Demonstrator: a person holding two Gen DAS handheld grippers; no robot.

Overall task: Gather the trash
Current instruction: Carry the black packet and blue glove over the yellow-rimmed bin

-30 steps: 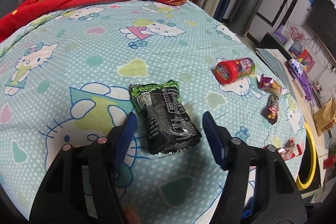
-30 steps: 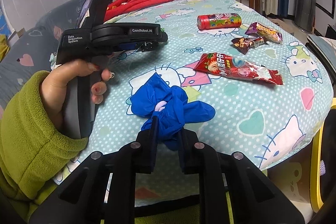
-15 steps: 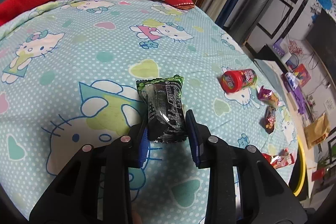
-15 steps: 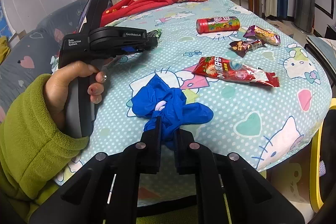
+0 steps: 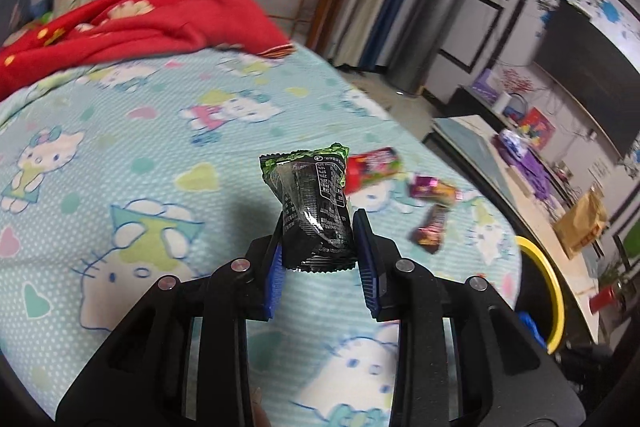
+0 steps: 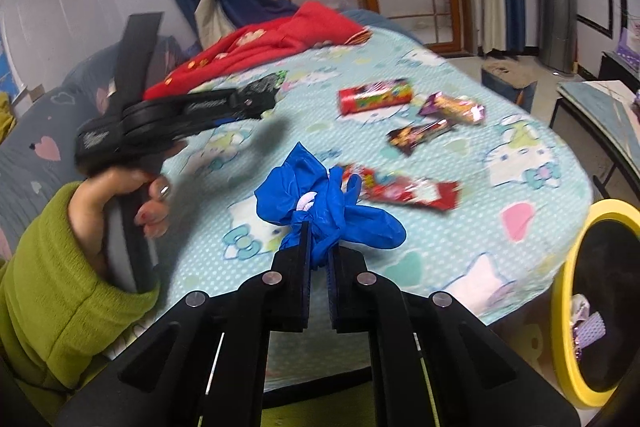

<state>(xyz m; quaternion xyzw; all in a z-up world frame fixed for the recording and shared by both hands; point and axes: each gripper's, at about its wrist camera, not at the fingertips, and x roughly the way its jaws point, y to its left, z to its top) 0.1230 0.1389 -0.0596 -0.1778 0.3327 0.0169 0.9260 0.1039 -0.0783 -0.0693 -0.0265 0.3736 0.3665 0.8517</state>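
left hand-held gripper clamps one black snack packet; right hand-held gripper clamps one blue glove. four wrappers on bed; yellow-rimmed bin at 3 o'clock.

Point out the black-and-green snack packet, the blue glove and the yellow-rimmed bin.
black-and-green snack packet (image 5: 314,215): left wrist view, middle of its black face.
blue glove (image 6: 320,205): right wrist view, bunched centre above the fingers.
yellow-rimmed bin (image 6: 560,291): right wrist view, left side of its rim.
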